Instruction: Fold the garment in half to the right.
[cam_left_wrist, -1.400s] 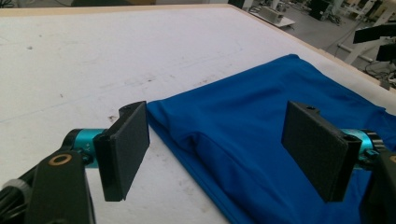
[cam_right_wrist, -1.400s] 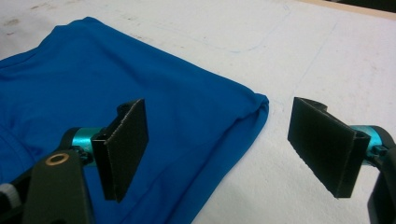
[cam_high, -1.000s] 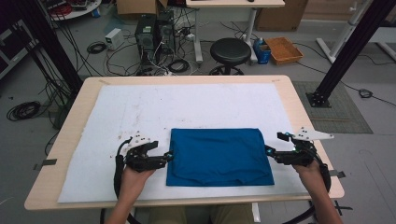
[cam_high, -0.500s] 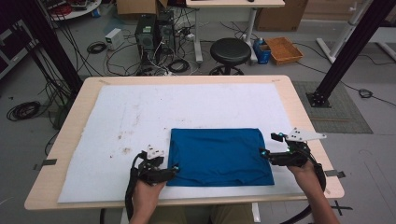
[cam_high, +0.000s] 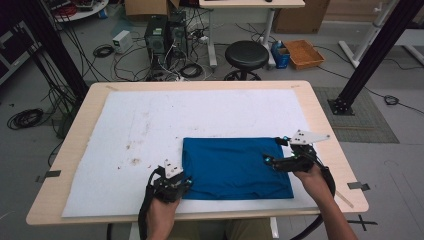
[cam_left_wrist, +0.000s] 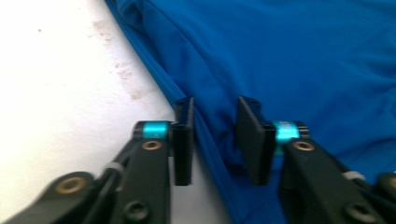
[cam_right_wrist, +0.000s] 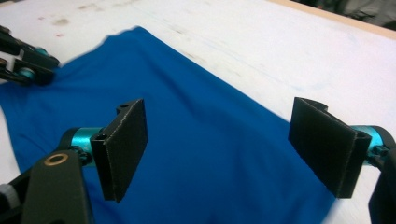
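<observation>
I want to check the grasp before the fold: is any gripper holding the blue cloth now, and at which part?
Nothing is held yet. The left gripper straddles the blue cloth at its near left edge, jaws still apart. The right gripper hangs wide open over the right side.

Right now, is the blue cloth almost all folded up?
Partly. The blue cloth already lies flat as a neat rectangle on the white mat. The left tongs straddle its near-left edge, not yet shut. The right tongs hover wide open over its right side. Grabbing and folding probably remain.
</observation>
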